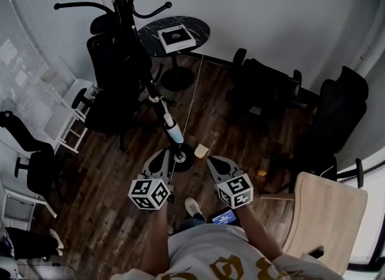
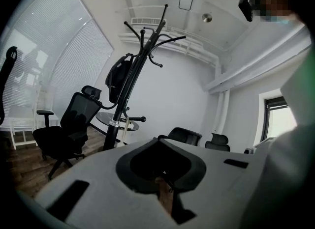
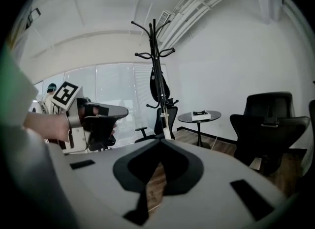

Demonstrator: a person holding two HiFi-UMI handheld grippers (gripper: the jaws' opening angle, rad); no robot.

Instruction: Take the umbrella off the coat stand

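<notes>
While we hold the left gripper (image 1: pixel 161 160) and right gripper (image 1: pixel 218 164) low, both have their jaws together on nothing. Just ahead, between them, the umbrella (image 1: pixel 170 125) hangs along the coat stand (image 1: pixel 123 20). Beyond it stands a round table (image 1: pixel 201 29).

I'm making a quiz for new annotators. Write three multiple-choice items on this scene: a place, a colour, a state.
1. Where is the box? A floor B round table C chair
2. What colour is the coat stand? A white B red C black
3. How are the left gripper and right gripper? A both shut, empty B both wide open C right holds a cup
Key: B, it lies on the tabletop; C, its pole and hooks are black; A, each gripper's jaws meet with nothing between.
</notes>
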